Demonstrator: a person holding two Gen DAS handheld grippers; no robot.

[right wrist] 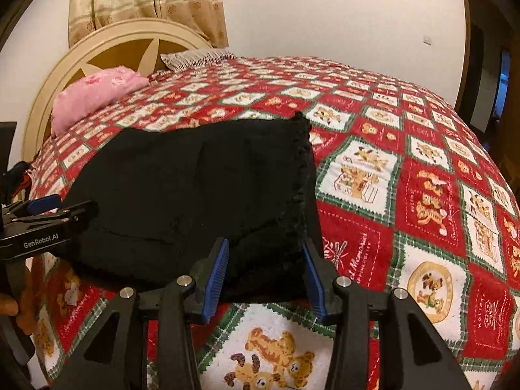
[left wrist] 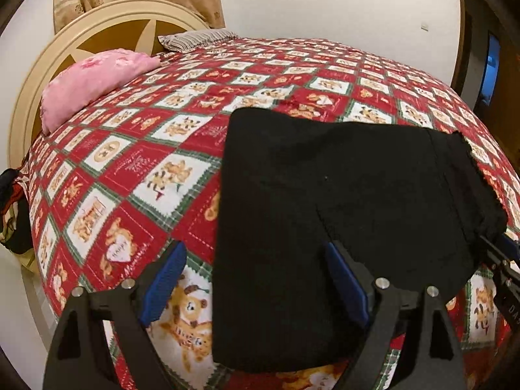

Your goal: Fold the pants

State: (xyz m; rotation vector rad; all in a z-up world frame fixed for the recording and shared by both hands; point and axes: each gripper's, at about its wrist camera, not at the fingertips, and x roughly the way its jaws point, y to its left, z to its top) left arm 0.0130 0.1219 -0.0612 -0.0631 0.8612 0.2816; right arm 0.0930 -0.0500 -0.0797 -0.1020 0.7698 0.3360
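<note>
Black pants lie folded into a compact rectangle on the red teddy-bear quilt. My left gripper is open, its blue pads wide apart over the pants' near left corner. My right gripper is open, its pads on either side of the pants' near right corner; whether the cloth sits between them or under them cannot be told. The right gripper shows at the right edge of the left wrist view. The left gripper shows at the left edge of the right wrist view.
A pink pillow and a striped pillow lie by the round cream headboard. Curtains hang behind it. A dark doorway is at the far right. Dark clothing hangs off the bed's left side.
</note>
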